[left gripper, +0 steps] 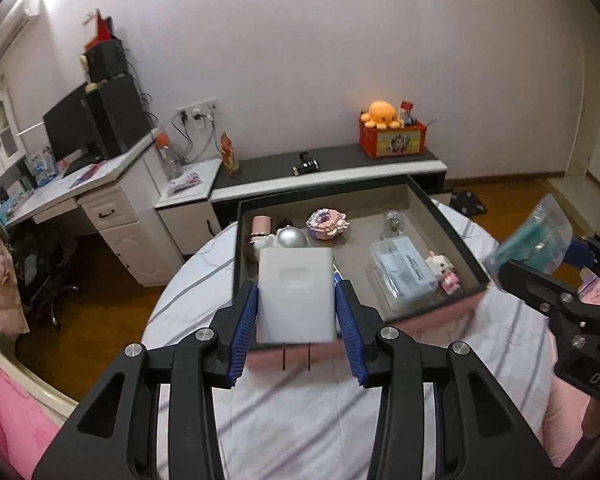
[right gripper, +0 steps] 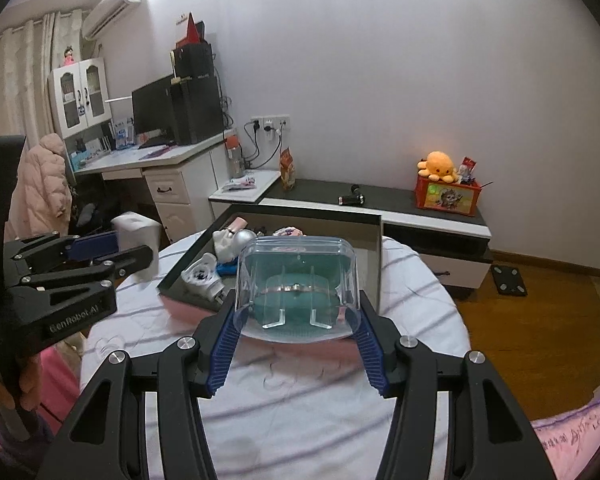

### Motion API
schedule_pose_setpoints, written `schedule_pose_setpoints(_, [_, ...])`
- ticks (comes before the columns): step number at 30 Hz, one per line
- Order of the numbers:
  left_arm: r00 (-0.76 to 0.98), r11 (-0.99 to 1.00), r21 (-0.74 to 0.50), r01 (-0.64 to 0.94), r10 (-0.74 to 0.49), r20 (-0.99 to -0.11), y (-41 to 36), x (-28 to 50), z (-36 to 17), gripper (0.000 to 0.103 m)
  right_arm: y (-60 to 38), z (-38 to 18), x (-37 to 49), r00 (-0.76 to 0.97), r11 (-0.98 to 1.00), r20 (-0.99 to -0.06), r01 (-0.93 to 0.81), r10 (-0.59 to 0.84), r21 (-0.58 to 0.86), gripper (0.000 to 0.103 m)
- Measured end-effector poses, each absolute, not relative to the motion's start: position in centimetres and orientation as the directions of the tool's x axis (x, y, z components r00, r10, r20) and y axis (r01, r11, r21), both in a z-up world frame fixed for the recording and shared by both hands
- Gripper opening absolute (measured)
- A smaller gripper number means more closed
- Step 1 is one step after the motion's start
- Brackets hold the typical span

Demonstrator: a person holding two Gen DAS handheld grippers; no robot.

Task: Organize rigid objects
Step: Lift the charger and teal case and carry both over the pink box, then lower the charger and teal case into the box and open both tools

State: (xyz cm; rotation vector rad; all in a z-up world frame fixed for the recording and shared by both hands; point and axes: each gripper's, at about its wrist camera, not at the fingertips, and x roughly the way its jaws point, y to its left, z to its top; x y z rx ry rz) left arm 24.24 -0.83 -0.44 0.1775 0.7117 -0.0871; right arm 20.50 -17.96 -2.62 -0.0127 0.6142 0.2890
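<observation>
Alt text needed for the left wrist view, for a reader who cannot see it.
The left claw grips a white plug-in charger, prongs toward the camera, over a striped round table. Behind it sits an open box of small trinkets; at right, the right claw holds a clear case.

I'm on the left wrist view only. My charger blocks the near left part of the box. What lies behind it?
Observer: A small white toy camera lies in that near corner of the box.
Operator: The case in the right gripper is blurred for me. What's inside?
Observer: The clear case holds a thin bangle on a teal stand, clamped in the right gripper.
Operator: Anything beside that camera?
Observer: A blue item, partly hidden.
</observation>
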Motion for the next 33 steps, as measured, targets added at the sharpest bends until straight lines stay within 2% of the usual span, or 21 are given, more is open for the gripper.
schedule_pose_setpoints(6, [0.692,0.976,0.143,0.164,-0.011,-0.721,-1.3,30.1,-3.0,0.041,-16.3,-5.4,27.3,0.713,0.950,-0.643,-0.303,0.279,0.076,0.055])
schedule_pose_setpoints(13, [0.628,0.979,0.126,0.162,-0.004,-0.778,-1.0,32.8,-5.3,0.043,-15.6,-8.2,31.3,0.647,0.944,-0.704,-0.314,0.295,0.107,0.056])
schedule_pose_setpoints(14, [0.620,0.980,0.127,0.154,0.004,-0.785,-0.9,33.1,-5.6,0.056,-15.6,-8.3,31.5,0.639,0.942,-0.708,-0.315,0.301,0.117,0.056])
schedule_pose_setpoints(15, [0.612,0.981,0.122,0.149,0.005,-0.791,-0.6,33.2,-5.7,0.075,-15.6,-8.5,31.8,0.627,0.939,-0.714,-0.319,0.310,0.128,0.056])
schedule_pose_setpoints(17, [0.618,0.986,0.127,0.106,0.035,-0.785,0.1,33.5,-5.8,0.088,-15.9,-8.6,32.0,0.629,0.944,-0.717,-0.306,0.299,0.125,0.075])
schedule_pose_setpoints(18, [0.624,0.987,0.126,0.097,0.039,-0.781,0.4,33.5,-5.8,0.090,-16.1,-8.5,31.9,0.643,0.951,-0.713,-0.287,0.280,0.114,0.083])
schedule_pose_setpoints(19, [0.624,0.988,0.122,0.093,0.037,-0.780,0.7,33.5,-5.9,0.090,-16.4,-8.3,31.9,0.657,0.955,-0.704,-0.274,0.270,0.111,0.087])
schedule_pose_setpoints(33, [0.612,0.990,0.129,0.062,0.064,-0.789,2.2,33.5,-6.3,0.093,-16.0,-7.4,31.7,0.642,0.947,-0.709,-0.297,0.291,0.120,0.088])
